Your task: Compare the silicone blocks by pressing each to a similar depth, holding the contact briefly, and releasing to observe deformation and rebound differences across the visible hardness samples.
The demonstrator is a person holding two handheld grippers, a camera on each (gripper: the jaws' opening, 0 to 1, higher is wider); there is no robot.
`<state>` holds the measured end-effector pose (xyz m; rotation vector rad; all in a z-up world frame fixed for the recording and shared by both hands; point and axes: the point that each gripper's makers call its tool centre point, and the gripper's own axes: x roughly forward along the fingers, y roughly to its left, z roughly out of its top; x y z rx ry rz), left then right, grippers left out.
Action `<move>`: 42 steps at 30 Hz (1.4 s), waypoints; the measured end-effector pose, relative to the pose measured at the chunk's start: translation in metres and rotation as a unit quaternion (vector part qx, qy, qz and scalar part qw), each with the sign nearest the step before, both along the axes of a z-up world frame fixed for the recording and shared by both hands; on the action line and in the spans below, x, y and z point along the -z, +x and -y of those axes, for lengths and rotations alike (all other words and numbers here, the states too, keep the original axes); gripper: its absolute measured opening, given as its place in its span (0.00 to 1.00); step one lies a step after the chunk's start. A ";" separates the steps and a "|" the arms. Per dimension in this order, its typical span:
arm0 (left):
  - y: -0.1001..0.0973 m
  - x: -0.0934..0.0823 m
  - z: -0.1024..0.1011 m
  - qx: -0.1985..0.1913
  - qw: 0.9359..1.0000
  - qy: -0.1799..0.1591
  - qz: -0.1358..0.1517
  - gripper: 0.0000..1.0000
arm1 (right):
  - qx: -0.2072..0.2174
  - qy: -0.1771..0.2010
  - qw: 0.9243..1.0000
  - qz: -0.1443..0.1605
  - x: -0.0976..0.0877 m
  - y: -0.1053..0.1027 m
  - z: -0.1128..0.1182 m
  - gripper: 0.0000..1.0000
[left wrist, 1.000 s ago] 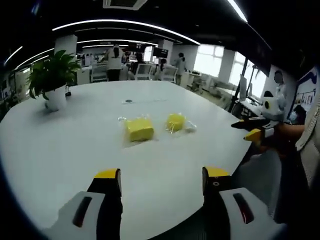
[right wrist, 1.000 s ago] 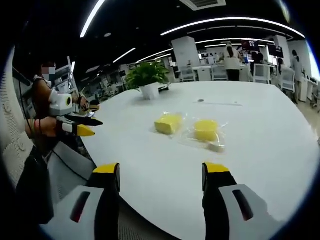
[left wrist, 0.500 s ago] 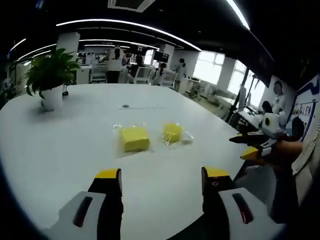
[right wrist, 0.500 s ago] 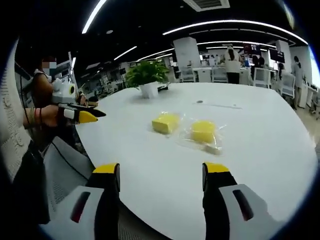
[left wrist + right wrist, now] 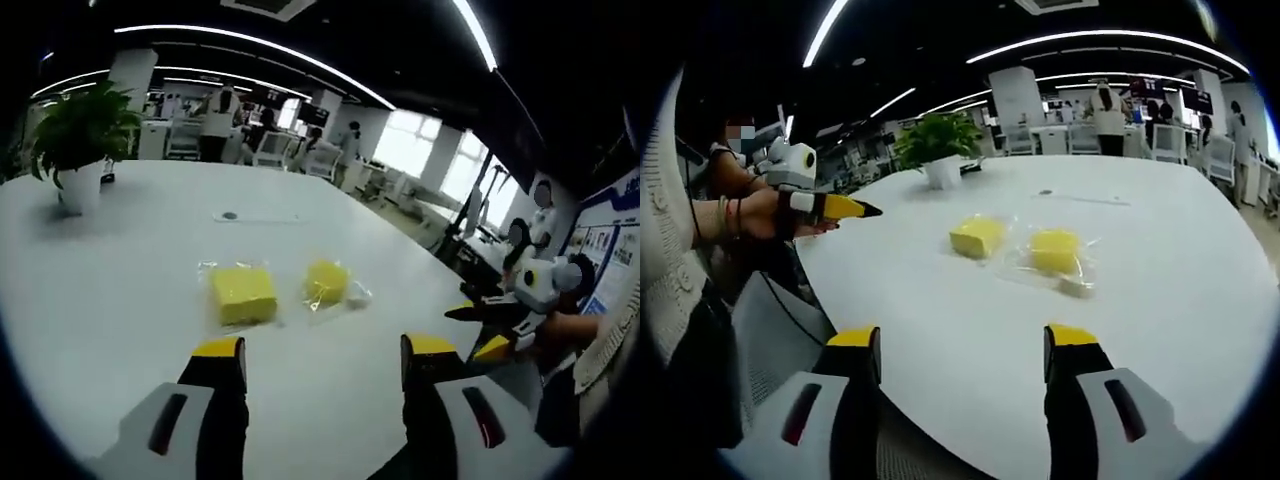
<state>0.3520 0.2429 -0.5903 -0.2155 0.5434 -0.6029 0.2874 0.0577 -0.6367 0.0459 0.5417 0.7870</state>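
Here, nearest in the left gripper view, the left gripper hangs over the near edge of the white table with its yellow-tipped jaws standing apart and nothing between them. The right gripper in its own view is likewise spread wide and empty above the table's edge. Further in, well apart from both, two yellow silicone blocks lie side by side on the tabletop, each in a clear plastic wrapper: the larger block and, just beside it, the smaller block. No writing on the wrappers can be read. Beyond them a potted plant stands near the table's far side, and in the office behind, people stand among desks under long ceiling lights.
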 end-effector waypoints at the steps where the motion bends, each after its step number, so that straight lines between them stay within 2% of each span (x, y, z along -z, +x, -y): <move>1: 0.003 -0.001 0.003 0.003 1.000 0.001 0.001 0.62 | -0.002 0.002 1.000 -0.002 0.001 -0.001 -0.001 0.61; 4: 0.012 -0.004 0.011 0.019 1.000 0.019 0.011 0.62 | -0.008 -0.002 1.000 -0.005 0.004 -0.002 -0.001 0.59; 10: 0.034 -0.006 0.031 0.030 1.000 -0.001 0.005 0.61 | -0.002 0.002 1.000 -0.008 0.005 0.004 0.000 0.59; 14: 0.051 -0.009 0.047 0.035 0.999 -0.036 -0.002 0.62 | -0.003 0.002 1.000 -0.012 0.005 0.006 0.000 0.58; 19: 0.075 -0.007 0.057 0.037 0.999 -0.037 -0.004 0.63 | -0.002 0.004 1.000 -0.008 0.003 0.011 0.004 0.58; 23: 0.091 0.001 0.063 0.041 0.999 -0.034 -0.009 0.62 | -0.003 -0.001 1.000 -0.012 0.003 0.016 0.007 0.57; 26: 0.101 0.009 0.068 0.041 0.998 -0.033 -0.024 0.62 | -0.003 -0.005 1.000 -0.013 0.004 0.019 0.009 0.58; 31: 0.123 0.019 0.077 0.026 0.997 -0.051 -0.050 0.60 | 0.001 -0.004 1.000 -0.018 0.006 0.025 0.011 0.58; 39: 0.146 0.032 0.092 0.020 0.994 -0.075 -0.081 0.58 | 0.007 -0.008 1.000 -0.029 0.012 0.029 0.018 0.57; 42: 0.148 0.037 0.098 0.024 0.994 -0.064 -0.085 0.58 | 0.011 -0.010 0.999 -0.036 0.017 0.029 0.021 0.57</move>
